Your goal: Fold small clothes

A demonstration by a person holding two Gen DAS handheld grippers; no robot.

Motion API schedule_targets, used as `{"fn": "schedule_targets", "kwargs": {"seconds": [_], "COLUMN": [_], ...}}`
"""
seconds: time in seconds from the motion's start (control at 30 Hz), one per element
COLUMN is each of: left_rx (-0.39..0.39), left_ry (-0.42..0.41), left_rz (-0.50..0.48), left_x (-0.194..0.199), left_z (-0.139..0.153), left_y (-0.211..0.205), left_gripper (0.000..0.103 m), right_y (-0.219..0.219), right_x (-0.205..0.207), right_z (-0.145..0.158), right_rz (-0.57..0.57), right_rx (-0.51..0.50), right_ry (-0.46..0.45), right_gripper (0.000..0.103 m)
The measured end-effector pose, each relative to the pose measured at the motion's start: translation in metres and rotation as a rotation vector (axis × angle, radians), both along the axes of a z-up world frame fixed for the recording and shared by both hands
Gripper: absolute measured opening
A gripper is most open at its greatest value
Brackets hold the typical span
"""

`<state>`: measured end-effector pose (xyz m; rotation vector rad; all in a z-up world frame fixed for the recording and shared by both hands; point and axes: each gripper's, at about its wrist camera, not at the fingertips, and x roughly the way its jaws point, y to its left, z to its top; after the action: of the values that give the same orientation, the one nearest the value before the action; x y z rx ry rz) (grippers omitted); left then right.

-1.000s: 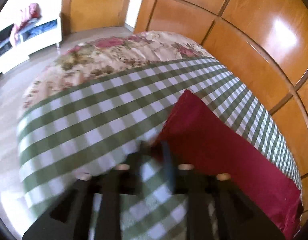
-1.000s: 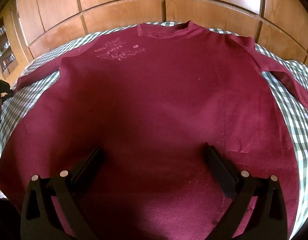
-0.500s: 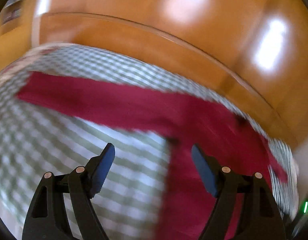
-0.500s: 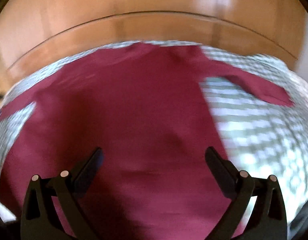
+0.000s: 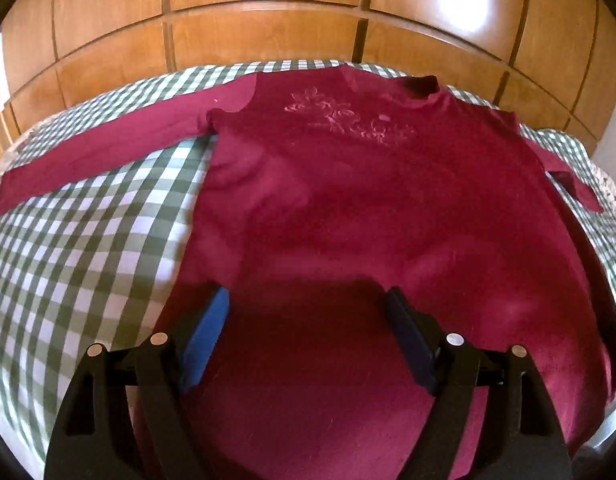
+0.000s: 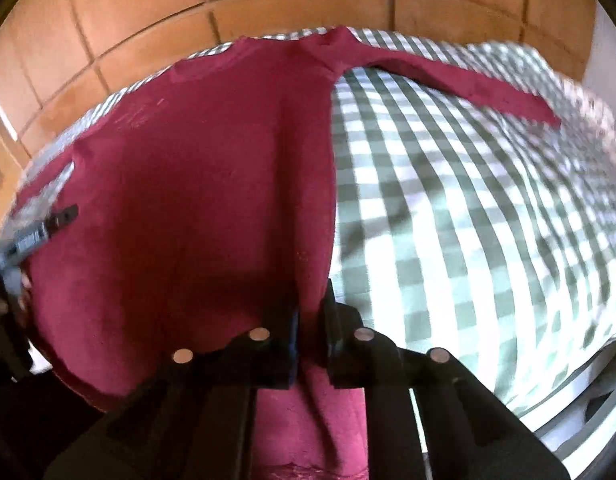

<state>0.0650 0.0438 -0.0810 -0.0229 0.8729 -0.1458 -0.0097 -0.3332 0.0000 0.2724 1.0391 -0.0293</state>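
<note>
A dark red long-sleeved shirt [image 5: 348, 208] lies spread flat, front up, on a green-and-white checked cloth [image 5: 79, 248], sleeves stretched to both sides. My left gripper [image 5: 308, 300] is open and empty, hovering over the shirt's lower middle. In the right wrist view my right gripper [image 6: 311, 316] is shut on the shirt [image 6: 187, 200] at its lower right side edge, and the cloth bunches up between the jaws. The left gripper [image 6: 61, 216] shows at the left edge of that view.
The checked cloth [image 6: 468, 220] covers a bed. Wooden wardrobe panels [image 5: 308, 20] stand right behind the bed. The bed's right edge [image 6: 580, 384] drops off near my right gripper.
The left gripper let go of the cloth at the left, opened, and swung right over the shirt's hem. The right gripper moved right and closed on the shirt's right edge.
</note>
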Motion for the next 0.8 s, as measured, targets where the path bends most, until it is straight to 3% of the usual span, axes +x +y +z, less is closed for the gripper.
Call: {"fn": "schedule_targets", "kwargs": {"seconds": [0.07, 0.13, 0.3, 0.5, 0.7, 0.8], "left_rx": [0.001, 0.016, 0.040, 0.050, 0.063, 0.070], "left_ry": [-0.005, -0.015, -0.012, -0.002, 0.011, 0.016], "left_rz": [0.007, 0.010, 0.026, 0.039, 0.052, 0.055], "left_x": [-0.007, -0.006, -0.005, 0.000, 0.003, 0.004], "left_z": [0.000, -0.002, -0.002, -0.004, -0.004, -0.005], "left_y": [0.000, -0.001, -0.010, -0.013, -0.016, -0.017], "left_gripper": [0.080, 0.081, 0.087, 0.090, 0.091, 0.092], "right_y": [-0.029, -0.066, -0.170, -0.274, -0.331, -0.343], "right_x": [0.005, 0.013, 0.045, 0.105, 0.140, 0.145], "right_z": [0.005, 0.006, -0.014, -0.027, -0.037, -0.034], "right_rz": [-0.087, -0.206, -0.512, -0.778, -0.901, -0.899], "right_rx": [0.046, 0.122, 0.269, 0.355, 0.382, 0.344], "right_ry": [-0.031, -0.054, -0.089, -0.117, -0.123, -0.105], "right_gripper": [0.047, 0.054, 0.052, 0.031, 0.030, 0.025]}}
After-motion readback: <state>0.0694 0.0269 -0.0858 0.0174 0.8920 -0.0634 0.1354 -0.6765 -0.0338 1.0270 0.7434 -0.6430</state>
